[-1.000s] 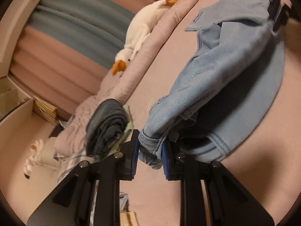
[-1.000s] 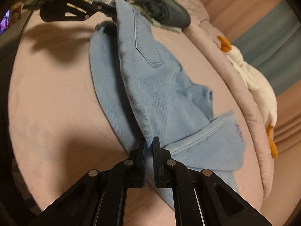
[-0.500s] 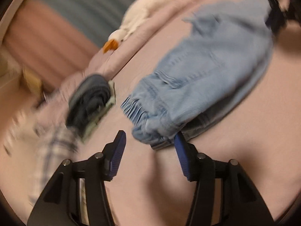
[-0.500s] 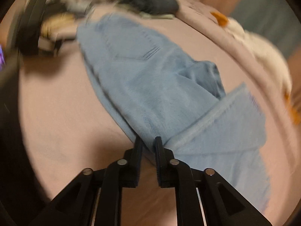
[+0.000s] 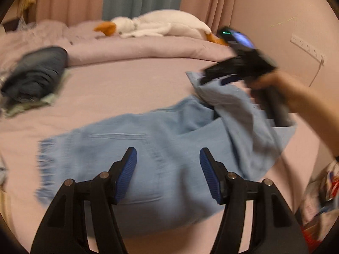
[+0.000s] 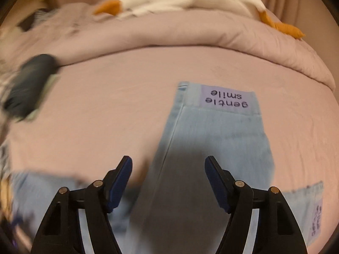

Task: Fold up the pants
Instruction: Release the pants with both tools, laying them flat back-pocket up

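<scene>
Pants (image 5: 152, 160), light blue denim, spread across the pink bed sheet (image 5: 118, 89), one leg end with its lilac label (image 6: 224, 99) reaching toward the rolled duvet (image 6: 169, 36), the other end crumpled below the right gripper (image 5: 214, 78).

Left gripper (image 5: 168, 174): jaws opening, blue pads apart, hovering above the flat denim, nothing pinched. Right gripper, from its own camera (image 6: 168, 182): jaws opening too, wide apart over the shaded leg, cloth below but not pressed.

Step in hand, by the look of it: release after laying the fabric down, then a fresh grip for the next fold. To do it well:
- lift clear of the cloth before travelling, so no pad drags a layer along;
- smooth the rumpled bunch at the right end first, else the fold sets crooked;
- take hold at matching corners, seam to seam, and carry both sides evenly.

Edges and room:
- broad bare sheet beyond the denim, toward the duvet, good for laying the fold over;
- dark folded clothes (image 5: 34, 76) well apart at the left, plush goose (image 5: 161, 25) up on the duvet, neither in the way;
- bed edge close at the near side, colourful clutter (image 5: 324, 190) at lower right, so little slack for pulling the cloth this way.
</scene>
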